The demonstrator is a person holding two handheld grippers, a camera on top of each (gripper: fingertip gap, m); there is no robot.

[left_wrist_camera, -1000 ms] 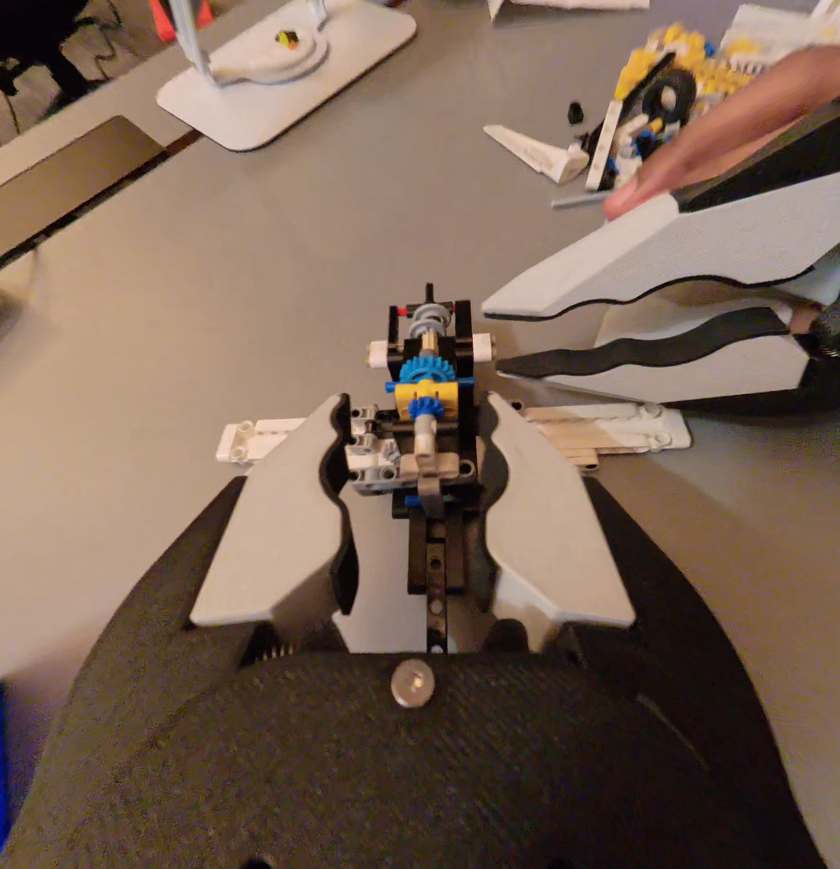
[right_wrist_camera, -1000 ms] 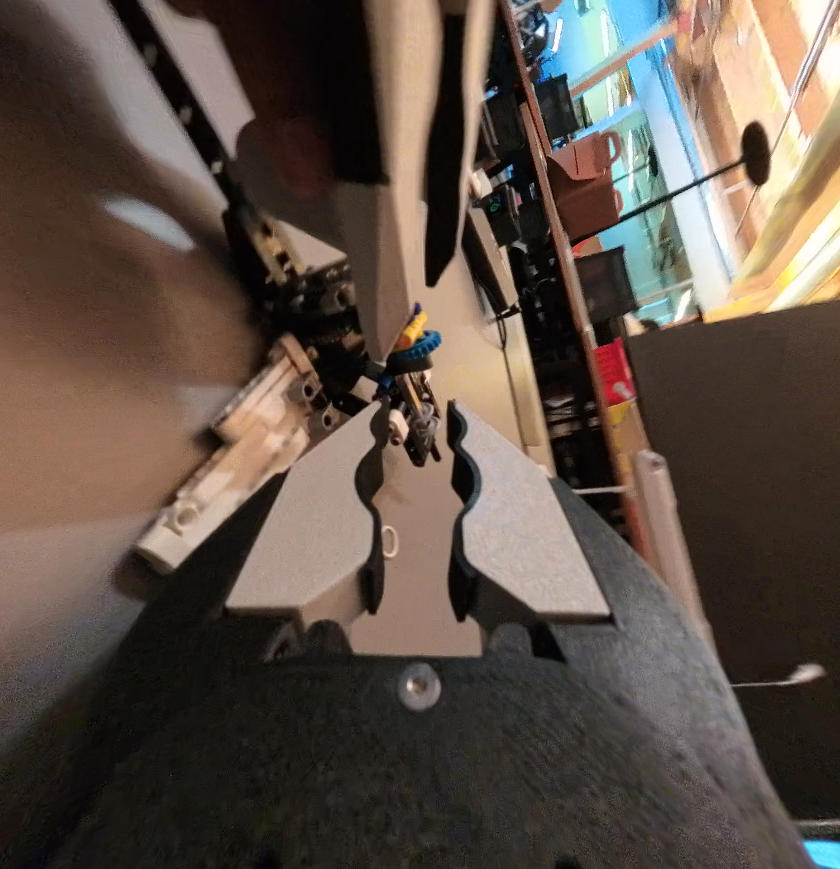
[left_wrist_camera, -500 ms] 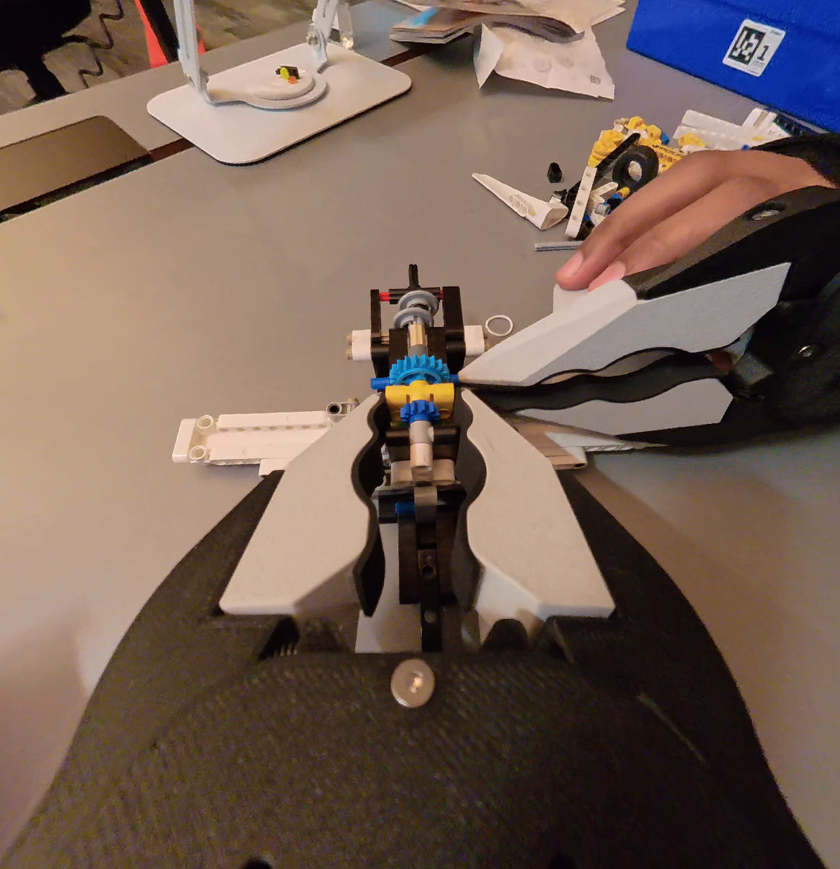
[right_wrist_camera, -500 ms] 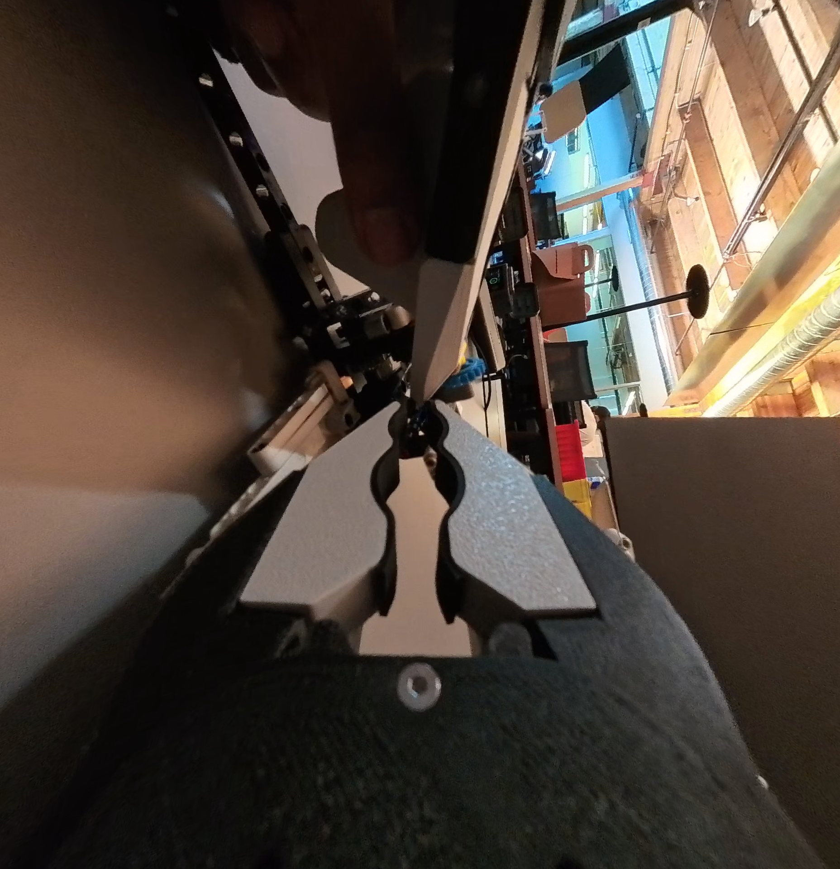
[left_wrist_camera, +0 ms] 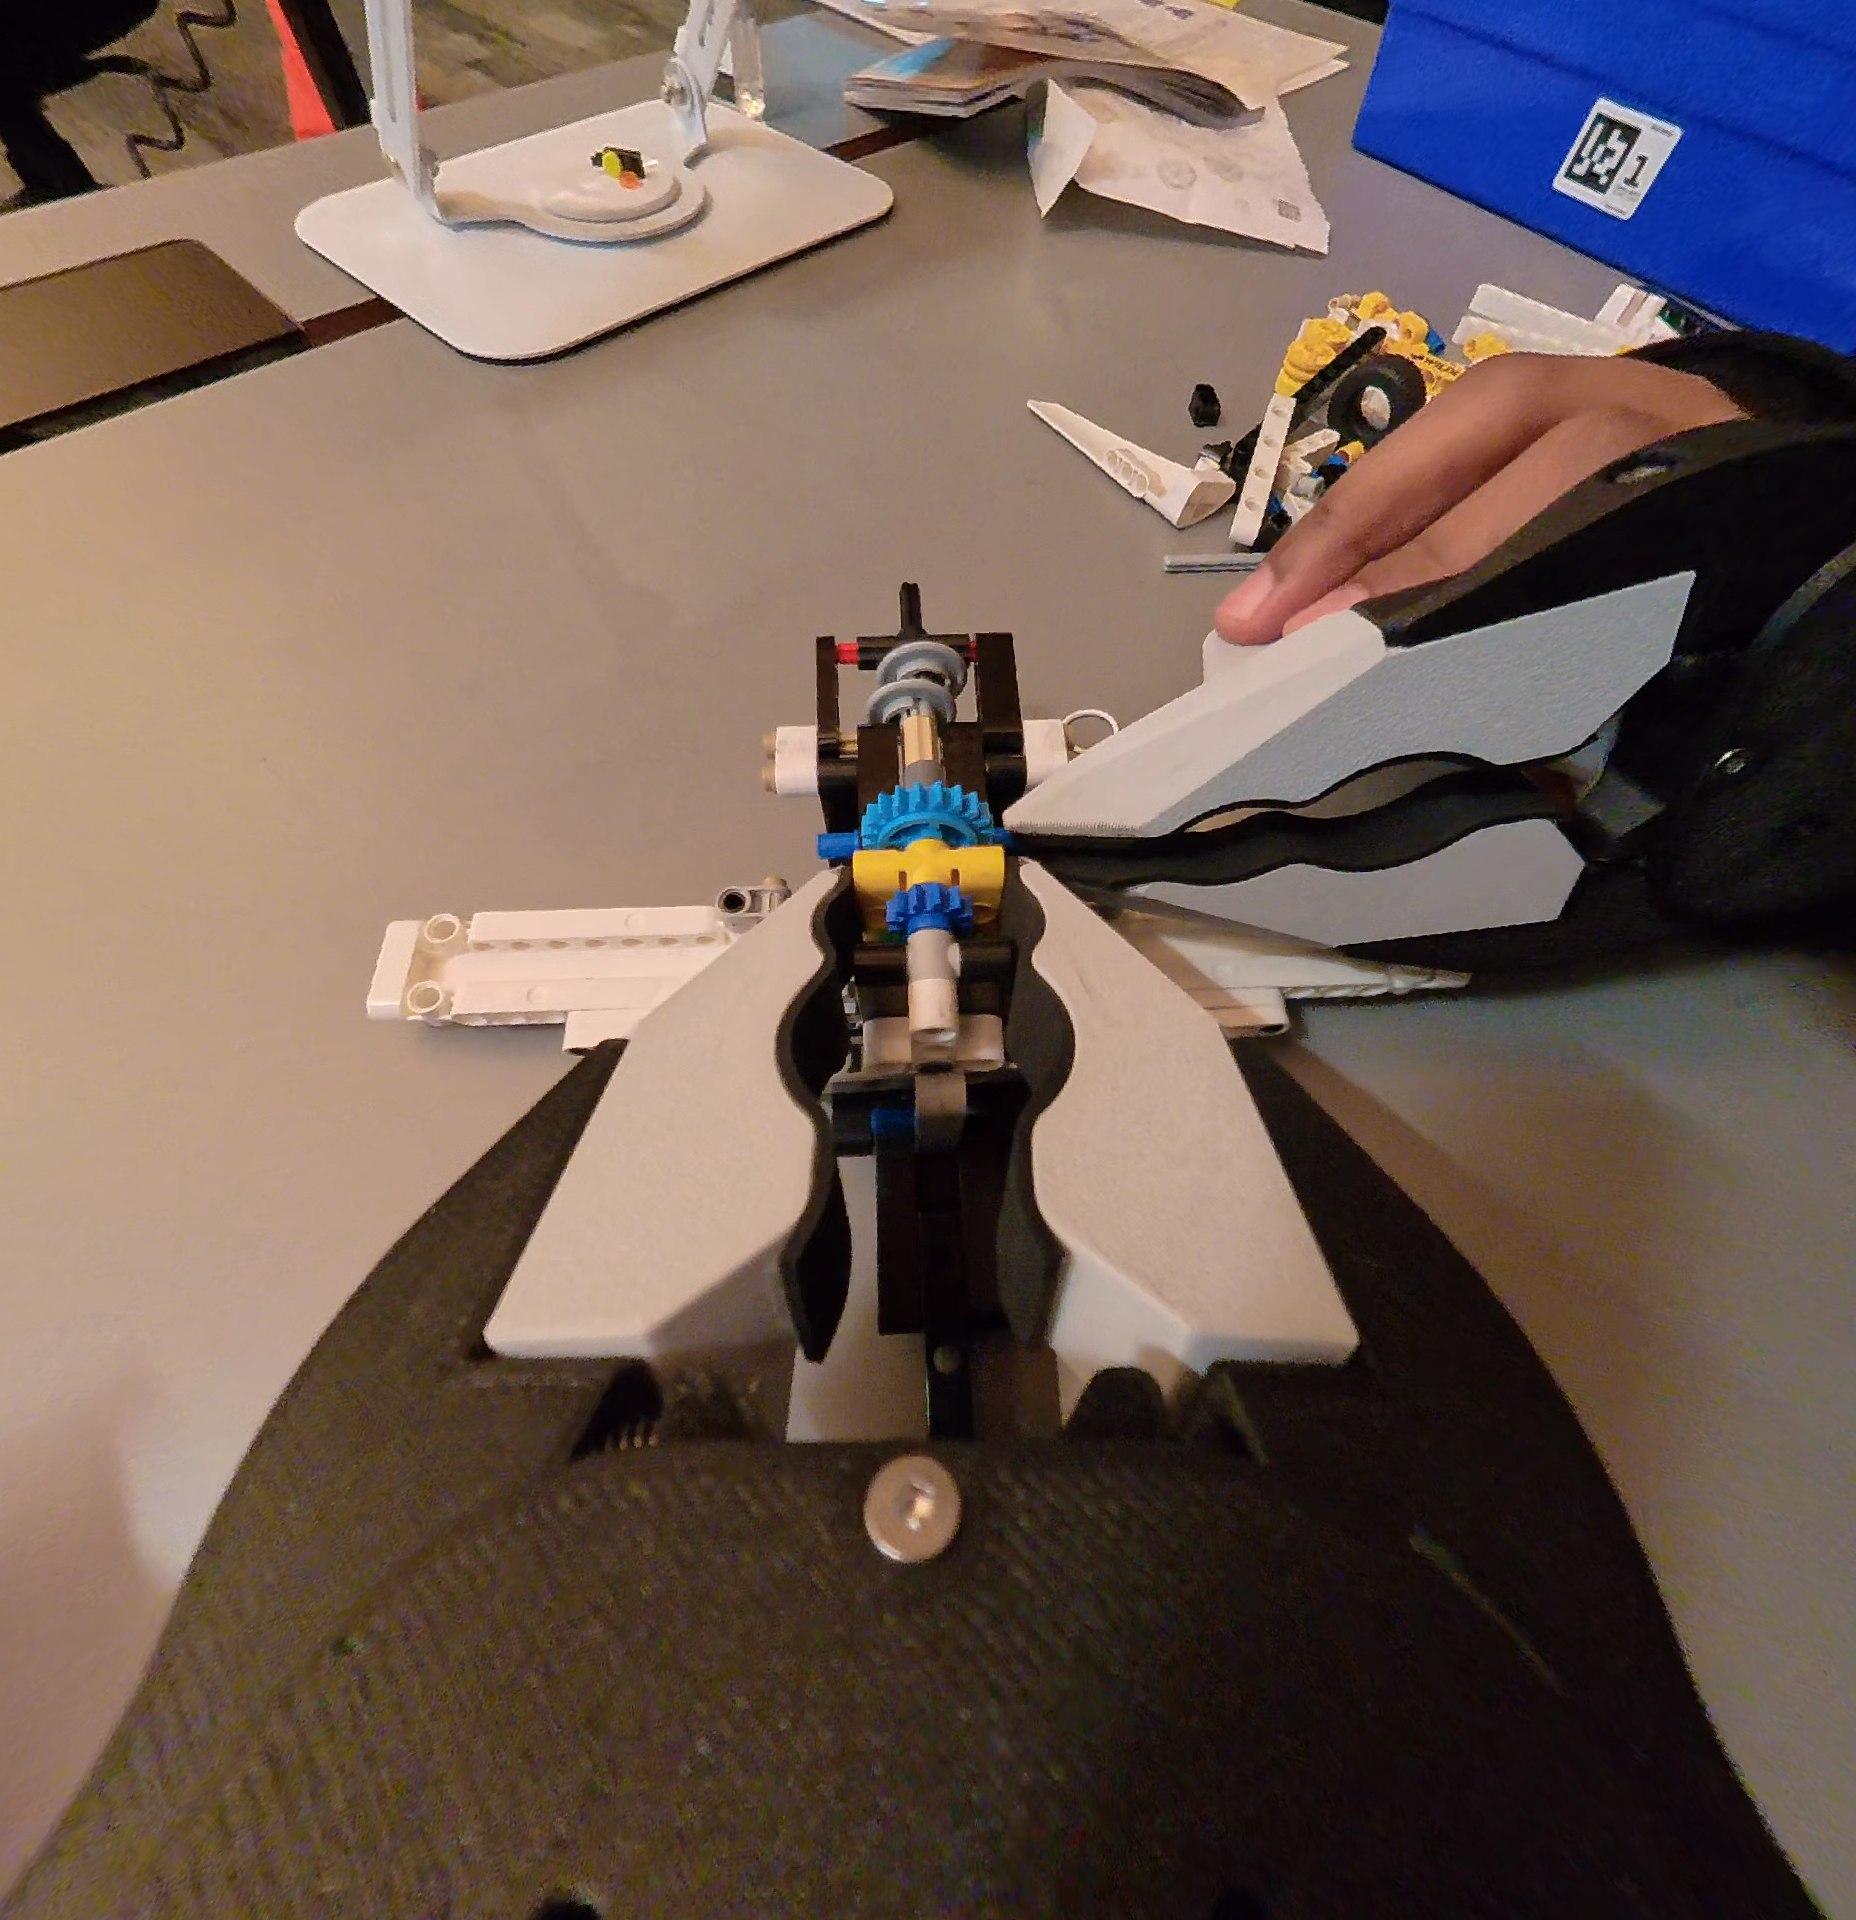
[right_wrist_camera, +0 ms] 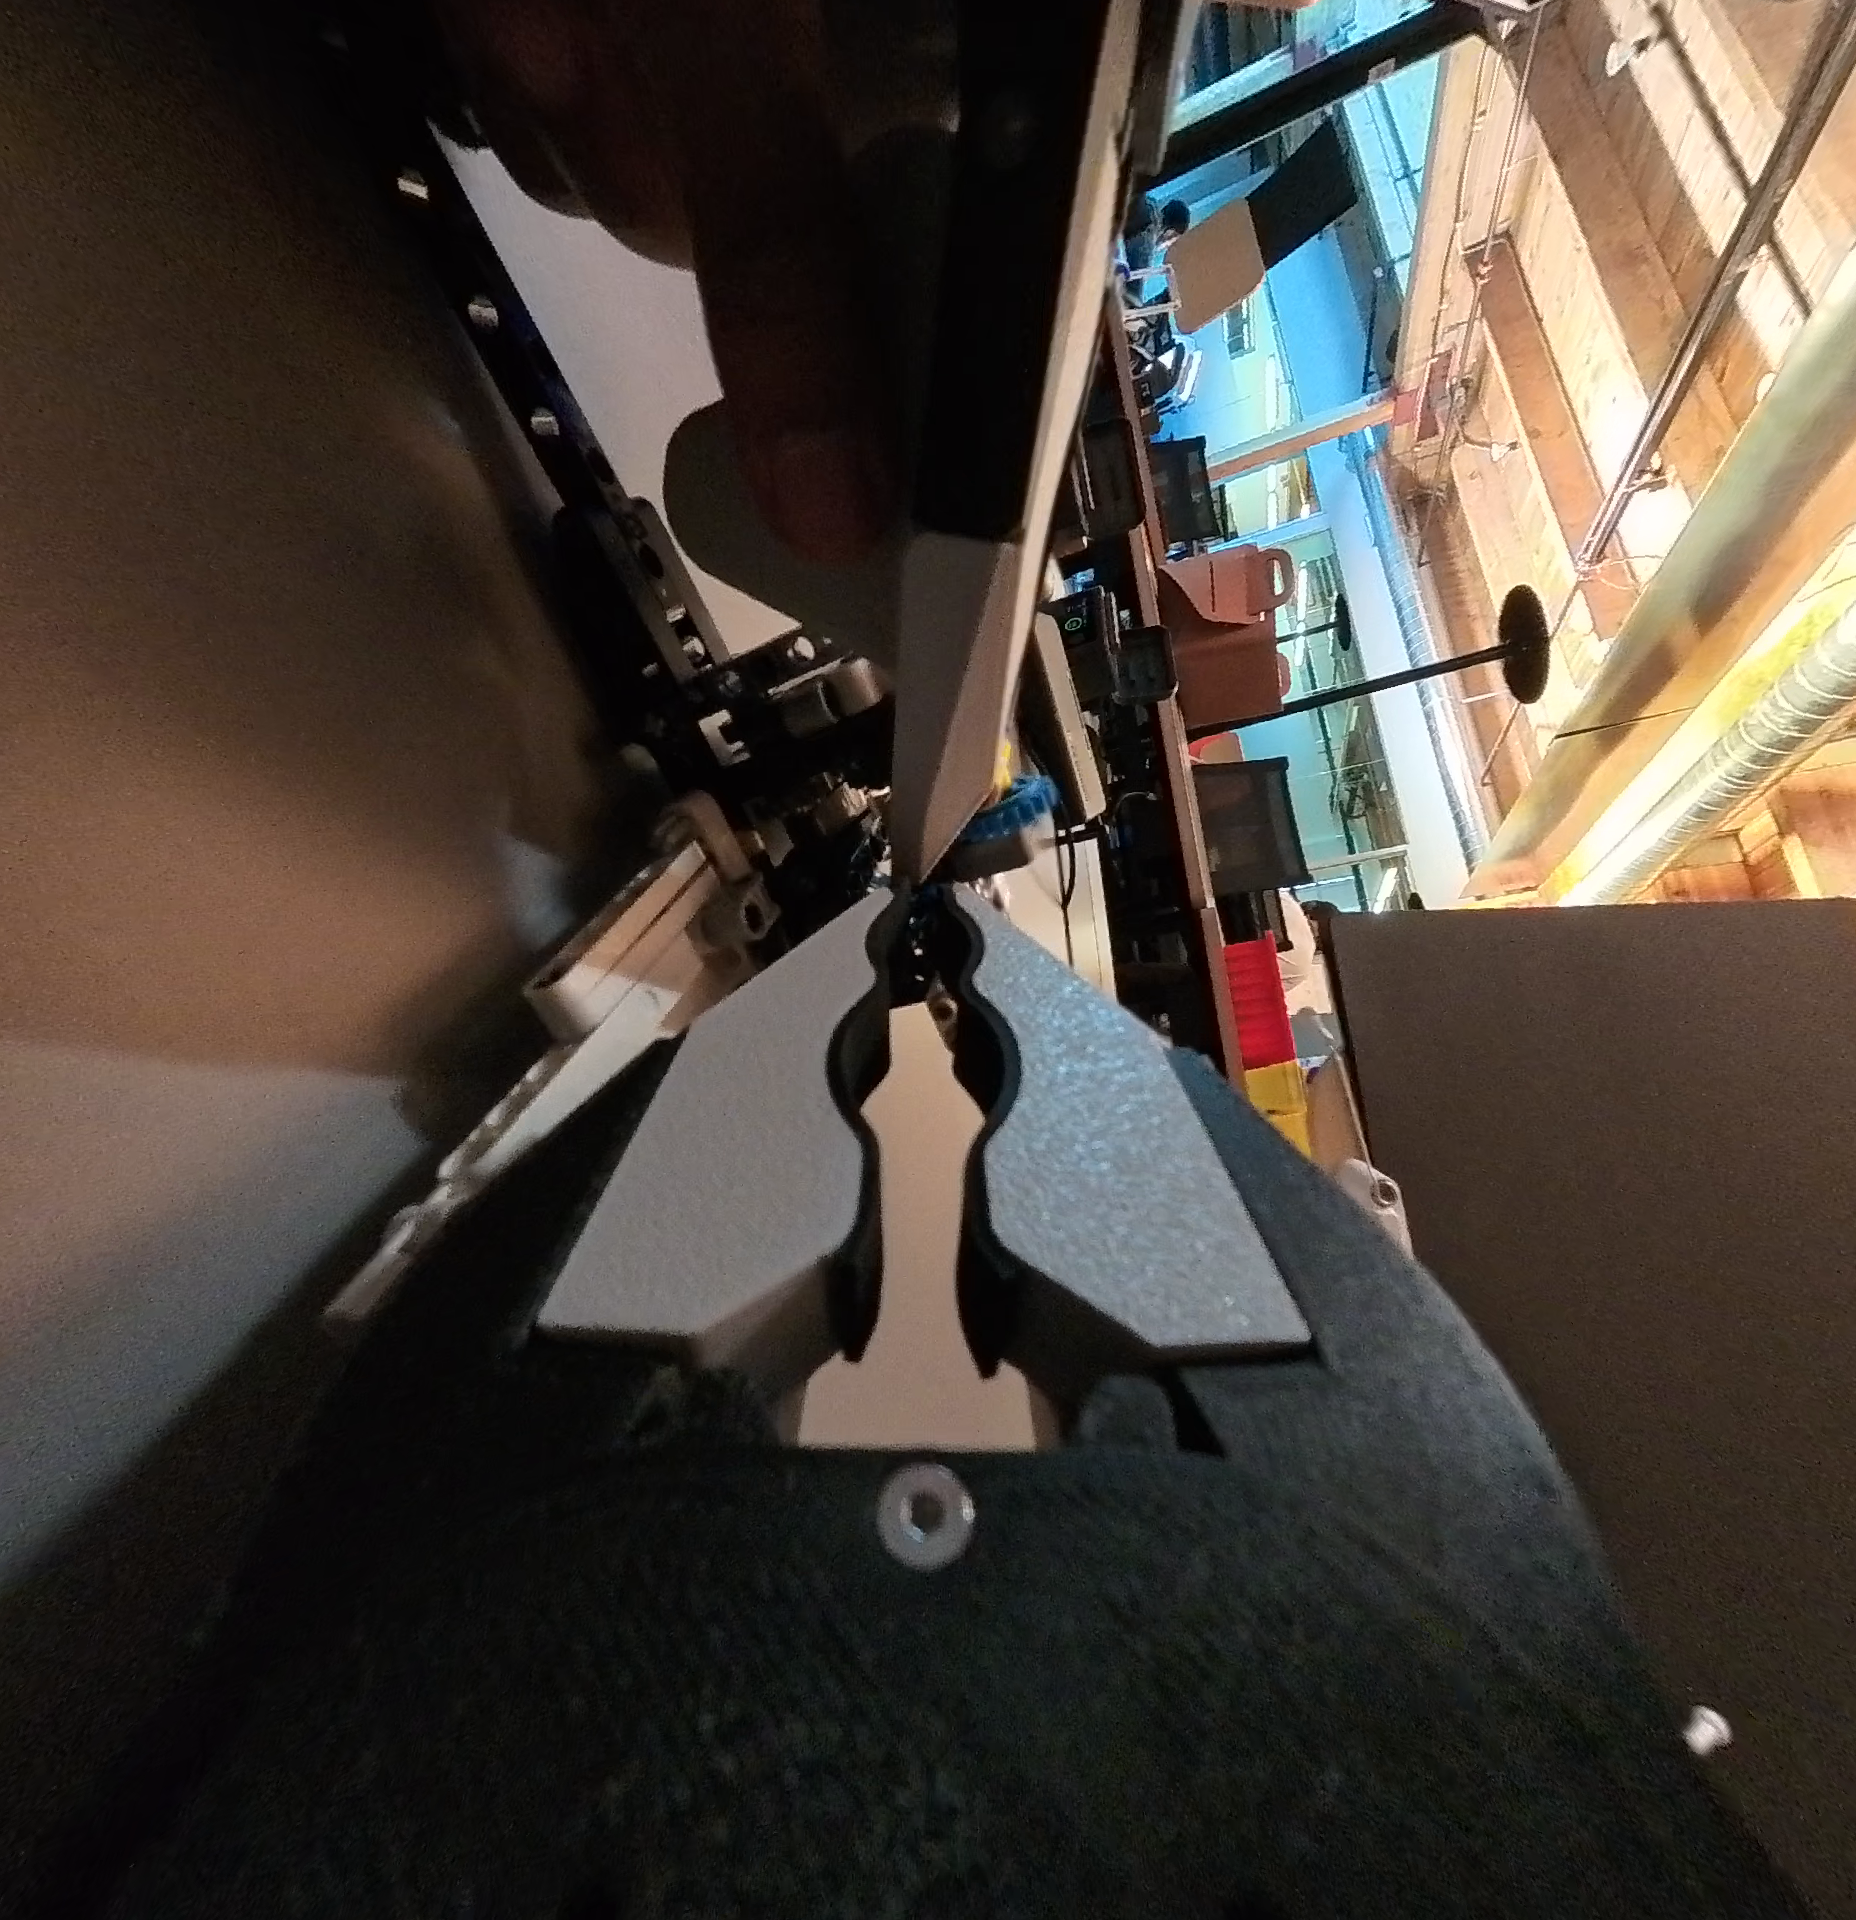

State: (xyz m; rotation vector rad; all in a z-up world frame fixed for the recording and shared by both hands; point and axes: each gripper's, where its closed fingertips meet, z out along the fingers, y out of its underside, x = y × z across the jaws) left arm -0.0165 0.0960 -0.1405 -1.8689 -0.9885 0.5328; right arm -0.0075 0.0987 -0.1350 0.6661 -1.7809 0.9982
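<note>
Left gripper (left_wrist_camera: 929, 883) closed around a toy brick assembly (left_wrist_camera: 929, 790) – black frame, yellow block, blue gears, grey shaft on top. Both grey fingers (left_wrist_camera: 716, 1081) pressed against the sides of the frame, near the yellow block (left_wrist_camera: 929, 871); jaws kept at a narrow width by the body between them. Assembly resting on a grey table (left_wrist_camera: 488, 623), pointing away from the camera, with a long white beam part (left_wrist_camera: 550, 951) lying under it and out to the left.

Right gripper (left_wrist_camera: 1012, 836) coming in from the right, turned on its side, a hand (left_wrist_camera: 1423, 488) laid over its upper finger. Jaws brought nearly together, tips meeting at the right side of the assembly, beside the light blue gear (left_wrist_camera: 924, 816). A small blue pin end (right_wrist_camera: 929, 899) caught at the very tips in the right wrist view, the pads closed on it; blurred and dark there, so not more to tell about this piece.

Further back on the table – a pile of loose yellow, white and black bricks (left_wrist_camera: 1339, 384), a white wedge piece (left_wrist_camera: 1121, 462), a small black piece (left_wrist_camera: 1202, 403), a thin grey axle (left_wrist_camera: 1210, 561). Behind these, a blue box (left_wrist_camera: 1630, 114), folded paper sheets (left_wrist_camera: 1163, 156), and a white stand base (left_wrist_camera: 591, 218).
</note>
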